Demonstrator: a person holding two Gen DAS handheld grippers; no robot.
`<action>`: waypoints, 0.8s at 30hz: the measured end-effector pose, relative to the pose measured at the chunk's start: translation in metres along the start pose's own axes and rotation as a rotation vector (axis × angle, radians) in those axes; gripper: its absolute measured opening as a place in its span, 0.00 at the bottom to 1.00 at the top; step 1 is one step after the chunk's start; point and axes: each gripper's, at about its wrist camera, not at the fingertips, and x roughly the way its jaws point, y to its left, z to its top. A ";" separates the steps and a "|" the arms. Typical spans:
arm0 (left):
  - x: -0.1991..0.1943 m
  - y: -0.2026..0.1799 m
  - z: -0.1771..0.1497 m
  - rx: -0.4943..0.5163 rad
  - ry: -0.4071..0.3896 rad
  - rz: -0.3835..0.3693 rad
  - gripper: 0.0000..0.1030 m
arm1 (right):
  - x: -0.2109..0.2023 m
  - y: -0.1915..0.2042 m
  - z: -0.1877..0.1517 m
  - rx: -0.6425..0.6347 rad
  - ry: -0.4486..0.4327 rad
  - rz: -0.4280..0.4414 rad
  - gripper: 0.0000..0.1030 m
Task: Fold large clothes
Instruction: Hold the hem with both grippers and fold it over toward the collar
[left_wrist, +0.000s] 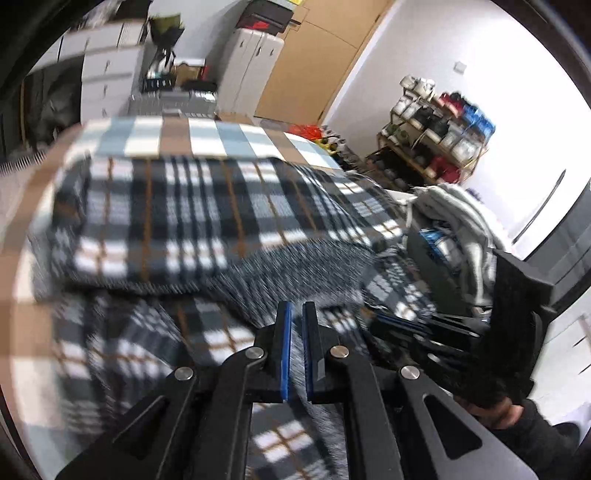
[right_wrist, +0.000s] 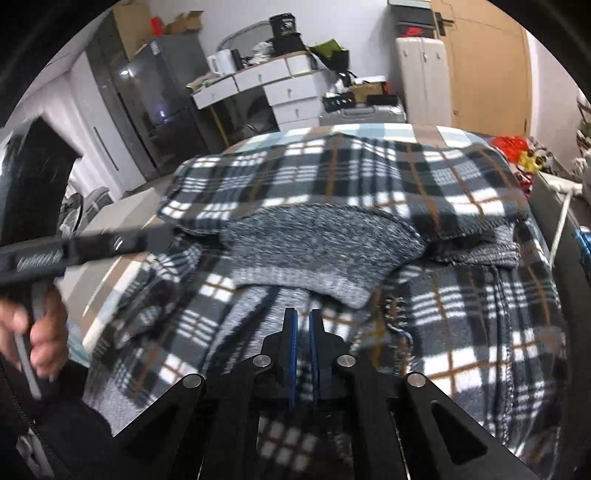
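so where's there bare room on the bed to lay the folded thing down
Bare checked bedsheet shows only as a strip along the far edge, beyond the plaid garment, and down the left side. The middle is crowded: the garment with its grey lining covers it, and both grippers hang over its near part.

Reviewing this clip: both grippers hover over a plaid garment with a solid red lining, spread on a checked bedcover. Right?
Not quite. The lining is speckled grey knit, not solid red, as the right wrist view shows. The rest stands: the plaid garment lies spread on the checked bedcover.
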 end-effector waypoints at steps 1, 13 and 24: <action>0.001 0.000 0.006 0.009 0.000 0.017 0.07 | -0.004 0.001 0.001 -0.002 -0.015 0.008 0.08; 0.051 0.038 0.053 0.037 0.058 0.200 0.64 | -0.017 -0.039 0.102 0.020 -0.118 -0.141 0.83; 0.086 0.098 0.030 -0.119 0.200 0.153 0.64 | 0.113 -0.099 0.114 -0.044 0.366 -0.289 0.84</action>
